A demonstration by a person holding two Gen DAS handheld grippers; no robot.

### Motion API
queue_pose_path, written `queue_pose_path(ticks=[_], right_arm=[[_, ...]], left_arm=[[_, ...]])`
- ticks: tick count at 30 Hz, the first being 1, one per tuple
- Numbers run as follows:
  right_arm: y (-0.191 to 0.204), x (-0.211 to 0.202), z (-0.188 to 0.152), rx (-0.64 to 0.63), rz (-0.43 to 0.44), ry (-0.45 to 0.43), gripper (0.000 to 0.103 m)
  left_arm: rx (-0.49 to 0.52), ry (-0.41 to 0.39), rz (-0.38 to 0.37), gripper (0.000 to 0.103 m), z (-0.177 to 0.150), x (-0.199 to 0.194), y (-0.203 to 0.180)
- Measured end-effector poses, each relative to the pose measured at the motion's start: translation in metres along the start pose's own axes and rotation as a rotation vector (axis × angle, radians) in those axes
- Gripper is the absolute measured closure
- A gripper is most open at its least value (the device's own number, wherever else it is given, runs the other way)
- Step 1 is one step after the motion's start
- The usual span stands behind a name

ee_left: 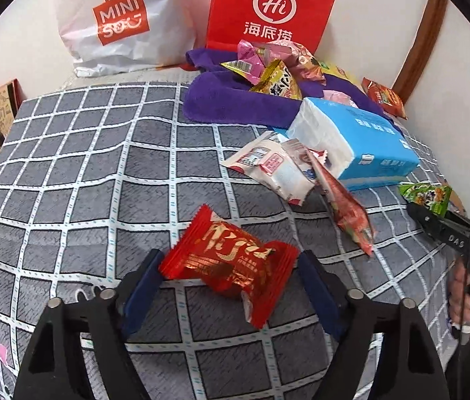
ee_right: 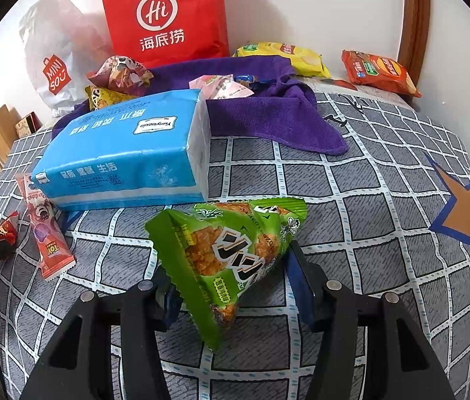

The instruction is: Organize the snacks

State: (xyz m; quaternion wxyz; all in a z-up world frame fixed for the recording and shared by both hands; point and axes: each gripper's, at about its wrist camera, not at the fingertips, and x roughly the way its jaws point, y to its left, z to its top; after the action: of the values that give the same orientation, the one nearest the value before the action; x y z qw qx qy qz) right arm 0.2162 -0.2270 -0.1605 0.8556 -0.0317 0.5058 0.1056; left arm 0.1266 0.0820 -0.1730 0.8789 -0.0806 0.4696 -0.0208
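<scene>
Grey checked cloth [ee_left: 68, 180] covers the surface where all the snacks lie. At the far left a white shopping bag [ee_left: 118, 23] leans on the wall, and a red paper bag [ee_left: 269, 6] stands just to its right. Near the camera, the left gripper [ee_left: 230, 266] has its blue fingers [ee_left: 141, 286] on both sides of a red snack packet [ee_left: 231, 266]; the left finger touches the wrapper edge, but I cannot tell if the right finger presses it, so the grip is not sure. Further right lie a white packet [ee_left: 274, 166] and a long red stick packet [ee_left: 348, 210], both beside a blue tissue pack [ee_left: 361, 136]. Behind the tissue pack a purple towel [ee_left: 235, 100] carries a heap of small packets [ee_left: 274, 66]. In the right wrist view, the right gripper [ee_right: 231, 273] is closed on a green triangular snack bag [ee_right: 228, 253], which stands tilted between the fingers, near the tissue pack [ee_right: 121, 153]. At the far right, a yellow packet [ee_right: 284, 56] and an orange packet [ee_right: 378, 70] rest by the wall.
</scene>
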Motion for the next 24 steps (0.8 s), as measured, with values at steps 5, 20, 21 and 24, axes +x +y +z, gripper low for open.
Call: queue_pose_path(ticks=[5,20,21,24], right_arm=[[0.000,0.000,0.000,-0.002,0.001,0.000,0.046],[-0.015,-0.006,0.000,0.070,0.068,-0.022,0.057],[-0.014,-0.008,-0.001,0.061,0.066,-0.020,0.057],[-0.012,-0.018,-0.006,0.064,0.067,-0.006,0.059]], left_arm=[[0.036,-0.041,0.065,0.037,-0.004,0.000,-0.004],[-0.003,-0.050,0.050,0.048,-0.003,-0.003,0.004],[-0.006,-0.048,0.050,0.050,-0.003,-0.004,0.005],[-0.009,-0.038,0.022,0.057,-0.004,-0.011,0.004]])
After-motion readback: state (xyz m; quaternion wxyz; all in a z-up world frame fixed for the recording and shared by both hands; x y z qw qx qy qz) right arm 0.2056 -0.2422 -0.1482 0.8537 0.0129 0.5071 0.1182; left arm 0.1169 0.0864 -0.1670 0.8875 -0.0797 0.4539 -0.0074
